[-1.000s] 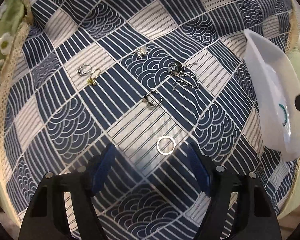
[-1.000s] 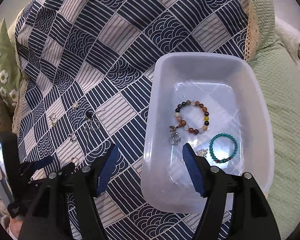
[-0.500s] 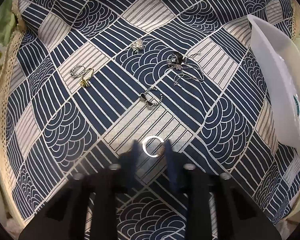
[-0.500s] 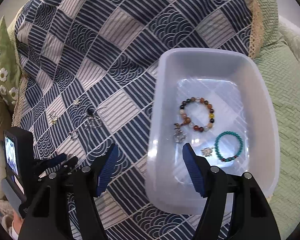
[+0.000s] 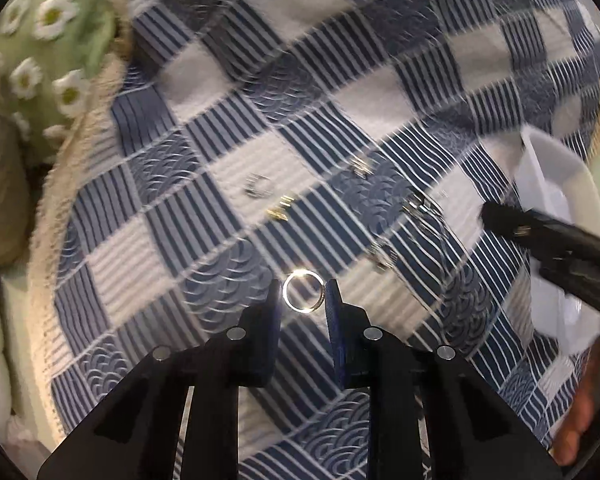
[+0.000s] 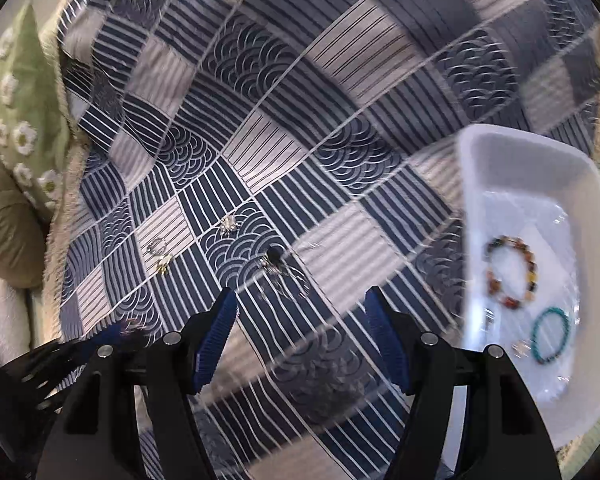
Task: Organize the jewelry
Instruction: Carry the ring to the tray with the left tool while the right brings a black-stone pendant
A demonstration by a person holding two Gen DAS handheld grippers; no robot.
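Observation:
My left gripper (image 5: pixel 303 297) is shut on a plain silver ring (image 5: pixel 303 297) and holds it above the patterned cloth (image 5: pixel 220 240). Several small rings and earrings (image 5: pixel 276 206) and a tangled necklace (image 5: pixel 418 204) lie on the cloth beyond it, blurred. My right gripper (image 6: pixel 300 316) is open and empty above the cloth, just short of the dark-beaded necklace (image 6: pixel 280 270). The white tray (image 6: pixel 588 216) at the right holds a multicoloured bead bracelet (image 6: pixel 512 272) and a teal bracelet (image 6: pixel 550 334).
A silver flower earring (image 6: pixel 229 224) and two rings (image 6: pixel 160 254) lie left of the necklace. A green daisy cushion (image 6: pixel 24 120) is at the far left. The right gripper's black body (image 5: pixel 560 240) crosses the left wrist view in front of the tray (image 5: pixel 556 184).
My left gripper closed on the silver ring and lifted it off the cloth. My right gripper swung left, from over the tray to over the cloth near the necklace.

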